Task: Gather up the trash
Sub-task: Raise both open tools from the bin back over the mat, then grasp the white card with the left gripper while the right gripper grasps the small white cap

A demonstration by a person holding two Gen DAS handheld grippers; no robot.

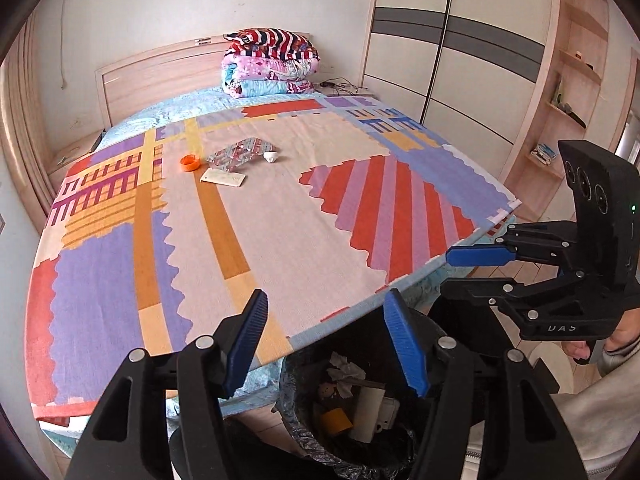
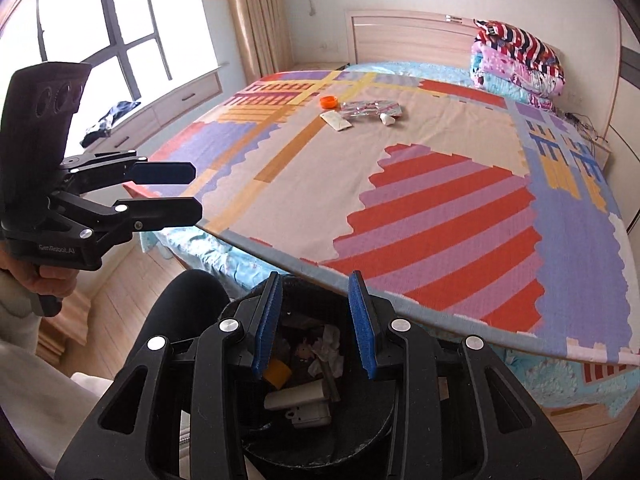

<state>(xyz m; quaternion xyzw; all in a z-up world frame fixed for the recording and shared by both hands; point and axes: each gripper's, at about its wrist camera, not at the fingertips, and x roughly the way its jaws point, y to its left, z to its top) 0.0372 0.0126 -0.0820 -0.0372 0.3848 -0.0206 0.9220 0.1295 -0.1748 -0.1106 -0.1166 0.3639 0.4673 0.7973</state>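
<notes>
On the bed's patterned cover lie an orange cap [image 1: 189,162] [image 2: 328,101], a silvery foil wrapper [image 1: 240,153] [image 2: 370,109], a flat cream packet [image 1: 223,177] [image 2: 335,121] and a small white piece [image 1: 270,156] [image 2: 387,119]. A black bin [image 1: 352,400] [image 2: 320,392] with crumpled paper and other trash stands at the bed's near edge. My left gripper [image 1: 326,344] [image 2: 196,190] is open and empty above the bin. My right gripper [image 2: 316,328] [image 1: 448,268] is open and empty above the bin too.
Folded quilts [image 1: 270,64] [image 2: 518,60] are stacked by the headboard. A wardrobe [image 1: 452,48] and shelves [image 1: 568,108] stand right of the bed. A window [image 2: 100,40] with a bench lies on the left. Cables [image 1: 340,84] sit on the nightstand.
</notes>
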